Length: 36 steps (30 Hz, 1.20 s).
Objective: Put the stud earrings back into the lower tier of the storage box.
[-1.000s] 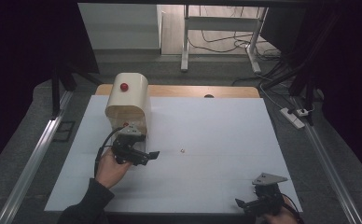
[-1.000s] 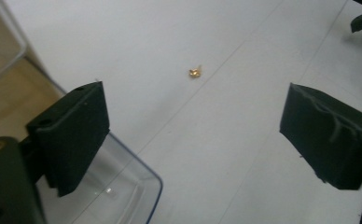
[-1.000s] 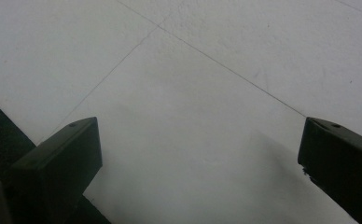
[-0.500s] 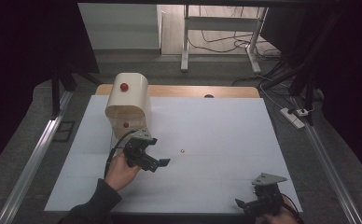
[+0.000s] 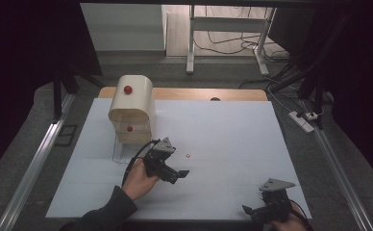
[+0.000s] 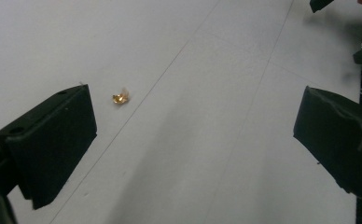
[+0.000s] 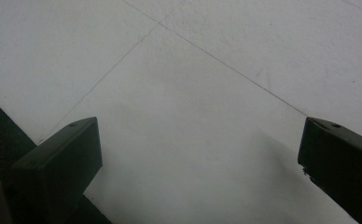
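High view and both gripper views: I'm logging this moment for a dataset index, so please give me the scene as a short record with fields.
surface: white table top
small item: gold crumpled scrap, lying loose on the table
container: cream bread box with red knobs, at the far left of the table
left tongs: open wide, nothing between the jaws, the scrap just ahead of them, off to one side
right tongs: open, nothing between the jaws, at the near right edge of the table
contact: neither tongs touches the scrap
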### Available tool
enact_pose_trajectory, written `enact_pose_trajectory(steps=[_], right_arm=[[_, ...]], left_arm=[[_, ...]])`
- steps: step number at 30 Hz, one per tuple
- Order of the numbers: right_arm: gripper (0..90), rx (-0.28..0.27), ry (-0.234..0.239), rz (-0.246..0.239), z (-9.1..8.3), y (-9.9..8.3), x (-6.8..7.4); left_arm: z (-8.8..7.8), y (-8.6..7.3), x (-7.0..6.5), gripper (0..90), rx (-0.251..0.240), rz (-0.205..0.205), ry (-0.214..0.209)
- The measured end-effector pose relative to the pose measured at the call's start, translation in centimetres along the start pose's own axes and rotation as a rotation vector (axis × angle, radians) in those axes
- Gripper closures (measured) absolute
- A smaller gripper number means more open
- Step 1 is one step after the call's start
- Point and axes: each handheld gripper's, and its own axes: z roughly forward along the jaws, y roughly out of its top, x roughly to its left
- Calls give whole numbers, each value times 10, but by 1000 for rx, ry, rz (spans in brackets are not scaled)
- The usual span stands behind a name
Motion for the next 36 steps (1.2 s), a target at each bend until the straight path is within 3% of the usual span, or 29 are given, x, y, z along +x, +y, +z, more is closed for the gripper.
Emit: enact_pose_trajectory(steps=[4, 16, 28, 36], right_arm=[[0, 0, 0, 0, 0, 0, 0], [0, 1, 1, 1, 0, 0, 0], [0, 2, 5, 4, 0, 0, -1], [0, -1, 9, 9, 0, 0, -1]], left_arm=[[12, 2, -2, 0, 27, 11, 13], [45, 3, -4, 0, 68, -7, 25], [68, 3, 7, 0, 91, -31, 55], [84, 8, 14, 22, 131, -23, 76]])
